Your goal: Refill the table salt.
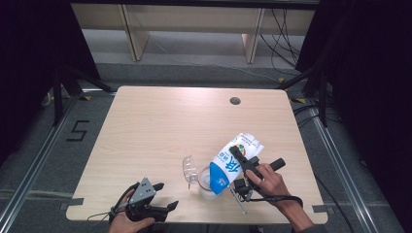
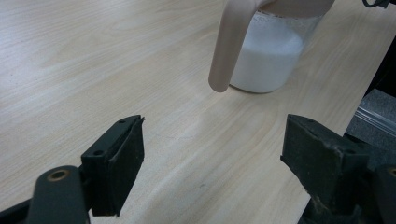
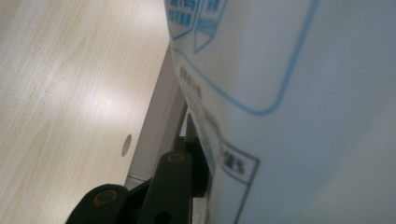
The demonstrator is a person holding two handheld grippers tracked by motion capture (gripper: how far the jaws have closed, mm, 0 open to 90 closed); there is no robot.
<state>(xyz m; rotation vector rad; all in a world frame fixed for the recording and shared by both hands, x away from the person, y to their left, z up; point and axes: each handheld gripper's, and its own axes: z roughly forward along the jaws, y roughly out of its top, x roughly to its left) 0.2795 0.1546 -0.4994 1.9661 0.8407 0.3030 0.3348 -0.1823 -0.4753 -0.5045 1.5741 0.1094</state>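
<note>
My right gripper is shut on a blue-and-white milk carton, which is tipped with its top down over a clear glass jug. In the right gripper view the carton's printed side looms close, and one black finger presses on it. The jug holds white milk, and its handle curves down toward my left gripper. My left gripper rests near the table's front edge, left of the jug. Its jaws are open, with only bare table between them.
The light wooden table has a round cable hole at its back right. Wooden furniture legs and cables stand on the floor behind. The table's right edge drops to grey floor near the left gripper.
</note>
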